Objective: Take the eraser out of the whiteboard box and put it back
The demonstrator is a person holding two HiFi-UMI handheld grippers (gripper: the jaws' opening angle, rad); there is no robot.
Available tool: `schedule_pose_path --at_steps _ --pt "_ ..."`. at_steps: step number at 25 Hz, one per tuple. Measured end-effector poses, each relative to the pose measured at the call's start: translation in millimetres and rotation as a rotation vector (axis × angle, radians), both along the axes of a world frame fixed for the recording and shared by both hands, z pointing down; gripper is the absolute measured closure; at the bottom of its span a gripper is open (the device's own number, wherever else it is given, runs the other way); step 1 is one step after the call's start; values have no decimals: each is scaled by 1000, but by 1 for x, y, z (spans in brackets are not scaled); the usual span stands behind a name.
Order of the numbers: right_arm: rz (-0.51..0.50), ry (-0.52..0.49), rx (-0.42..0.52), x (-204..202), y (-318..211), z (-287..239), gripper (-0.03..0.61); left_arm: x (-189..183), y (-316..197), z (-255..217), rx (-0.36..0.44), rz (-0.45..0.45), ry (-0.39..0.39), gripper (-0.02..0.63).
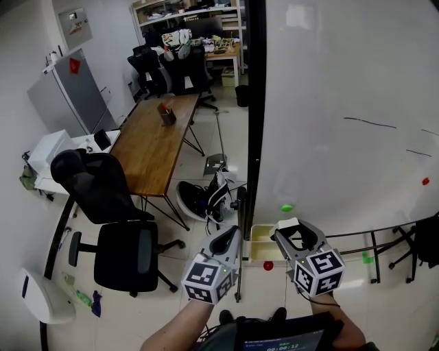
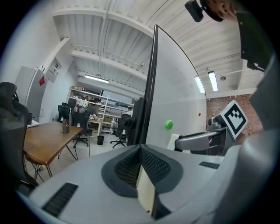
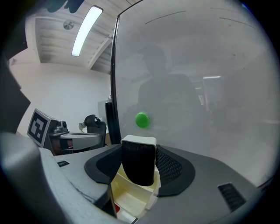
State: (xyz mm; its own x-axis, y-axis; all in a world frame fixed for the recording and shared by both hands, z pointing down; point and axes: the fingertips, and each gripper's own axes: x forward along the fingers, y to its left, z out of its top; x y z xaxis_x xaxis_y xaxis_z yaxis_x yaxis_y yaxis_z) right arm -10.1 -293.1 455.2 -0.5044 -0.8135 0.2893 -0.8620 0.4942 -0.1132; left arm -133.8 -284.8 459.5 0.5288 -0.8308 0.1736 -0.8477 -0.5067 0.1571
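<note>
Two claws: the right claw [image 3: 139,153] is clamped on the eraser [image 3: 138,164]. The left claw [image 2: 140,151] has its tips pressed together, with a pale cream strip lower in the slit that I cannot identify.
Eraser: it has a white plastic back on top and a black felt face below, and it stands upright. It is out of the box [image 3: 130,197], held just above the open top and close to the whiteboard [image 1: 343,103].
Box: cream and open-topped, by the whiteboard's lower left edge, between the two claws in the head view.
Marks nearby: a green magnet [image 1: 287,208] sits on the board just above the eraser. A red dot [image 1: 267,265] shows below the box.
Right gripper view: it shows the felt face and the box's inside plainly. It shows none of the wooden surface [image 1: 159,137].
Left gripper view: it shows the right claw side-on but misses the box.
Farther off: a black office chair [image 1: 116,226], then the wooden surface, then the shelves [image 1: 185,12].
</note>
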Motion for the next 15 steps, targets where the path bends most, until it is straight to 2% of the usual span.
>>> schedule_pose_path --at_steps 15 --pt "9 42 -179 -4 -11 64 314 8 -9 60 -108 -3 -22 578"
